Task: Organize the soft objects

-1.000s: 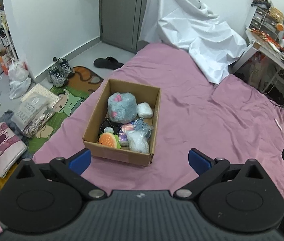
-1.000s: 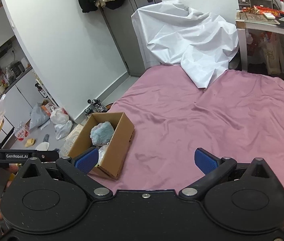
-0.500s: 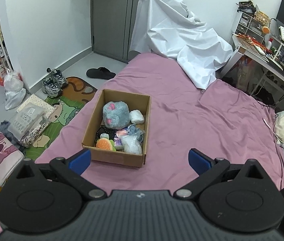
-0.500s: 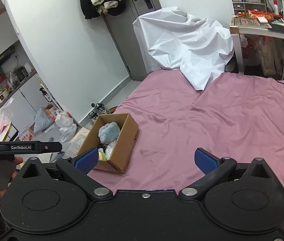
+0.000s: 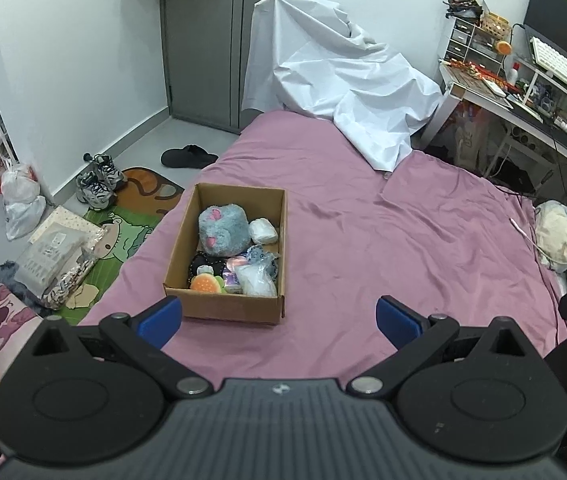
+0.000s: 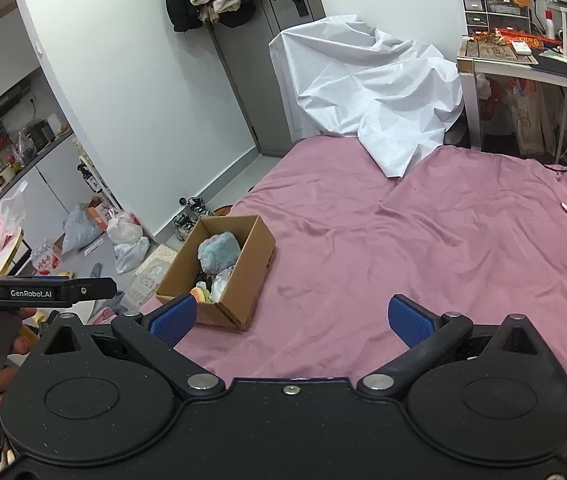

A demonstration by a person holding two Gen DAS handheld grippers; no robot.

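A cardboard box (image 5: 273, 216) (image 6: 251, 256) stands on the pink bedsheet (image 5: 403, 240) near the bed's left edge. Inside lie a grey-blue plush (image 5: 221, 230) (image 6: 217, 252), a white soft bundle (image 5: 263, 231), a burger-shaped toy (image 5: 205, 282) and a clear-wrapped white item (image 5: 257, 280). My left gripper (image 5: 279, 316) hovers open and empty, back from the box's near wall. My right gripper (image 6: 291, 320) is open and empty too, off to the box's right, over the sheet. The left device's body (image 6: 43, 292) shows in the right wrist view, held by a hand.
A white sheet (image 5: 335, 92) drapes over something at the bed's far end. A cluttered desk (image 5: 523, 92) stands to the right. Shoes (image 5: 97, 180), bags (image 5: 21, 196), a green mat (image 5: 123, 236) and packages litter the floor left of the bed. A crumpled blanket (image 5: 563, 236) lies at the bed's right edge.
Both grippers have pulled back and risen, so the box looks smaller and farther away. Both stay open; the box and its contents have not moved.
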